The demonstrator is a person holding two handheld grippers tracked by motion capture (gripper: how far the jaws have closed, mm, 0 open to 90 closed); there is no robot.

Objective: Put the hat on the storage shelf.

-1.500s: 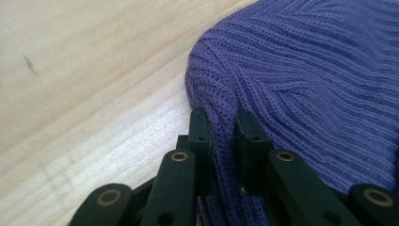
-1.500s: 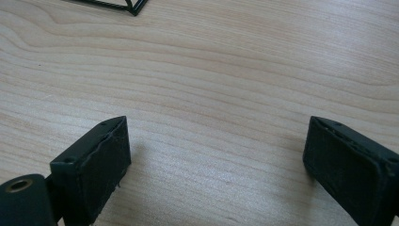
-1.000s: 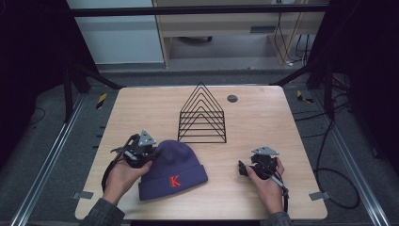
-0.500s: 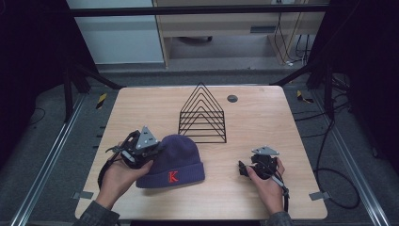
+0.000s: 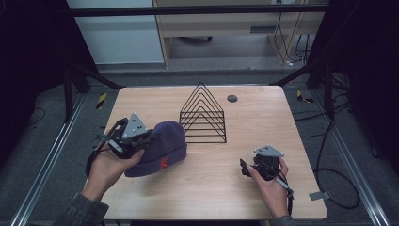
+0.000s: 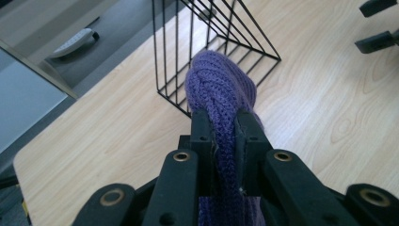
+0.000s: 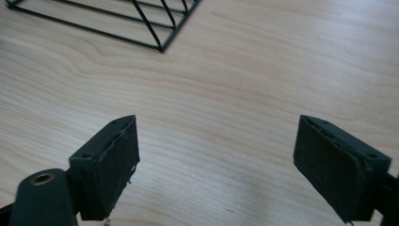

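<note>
Left tongs (image 5: 141,141) clamp a fold of the purple knit beanie (image 5: 162,148) beside the black wire rack (image 5: 203,115), its cuffed end on the worktop (image 5: 263,113); right tongs (image 5: 243,168), empty, have just been narrowing yet gape wide.

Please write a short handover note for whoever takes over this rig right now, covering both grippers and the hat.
Left gripper: shut on the purple knit hat, pinching a fold of its crown; that side is raised off the table, the cuff side seems to rest on the wood.
Right gripper: open, nothing between its jaws, which have just been closing a little; it sits low over bare table near the right front.
Black wire rack: upright mid-table, beside the hat.
Done: hat gripped and partly lifted.
Left: probably carry the hat to wherever it goes; the destination is unclear.
</note>
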